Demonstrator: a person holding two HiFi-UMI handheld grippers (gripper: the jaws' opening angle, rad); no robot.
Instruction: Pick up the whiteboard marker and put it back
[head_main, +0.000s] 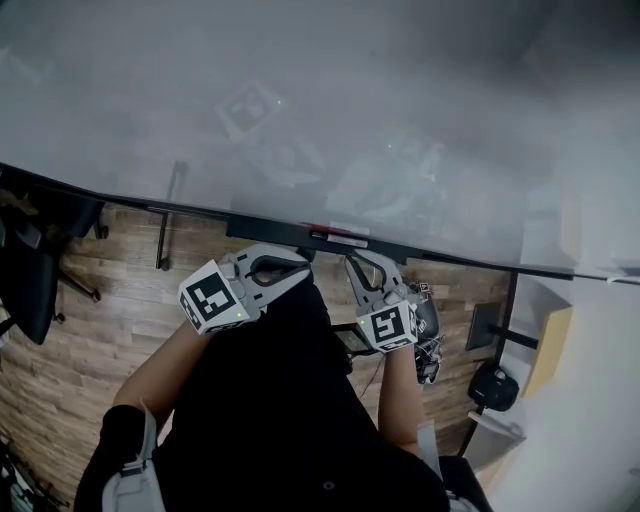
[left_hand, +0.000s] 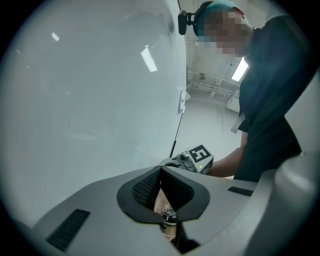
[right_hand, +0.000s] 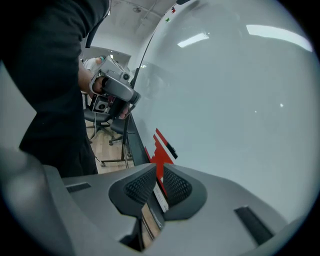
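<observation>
Head view: you stand close to the whiteboard (head_main: 300, 100), whose dark tray (head_main: 270, 232) runs along its lower edge. The red marker (head_main: 333, 231) lies on that tray, held by neither tool. Your left gripper (head_main: 303, 260) and right gripper (head_main: 353, 260) are raised side by side just below the tray. The right one's tips are nearest the marker, but no contact can be made out. A wooden floor (head_main: 110, 300) and an office chair (head_main: 30, 270) show further down on the left side of the picture. Left gripper view: the left gripper's (left_hand: 160, 171) pads meet at the tips. The jaws are closed and there is nothing between them. The whiteboard fills the picture's left side, your dark shirt (left_hand: 270, 100) fills its right, and the right gripper's marker cube shows beyond the jaws. Right gripper view: the right gripper's (right_hand: 160, 172) jaws stand a narrow slit apart and grip nothing. The marker (right_hand: 159, 150) lies on the tray (right_hand: 134, 145) just past the tips, against the foot of the board, and red and white show through the slit. Whether the tips touch it cannot be told. Your other hand shows further along the tray with the left gripper in it.
</observation>
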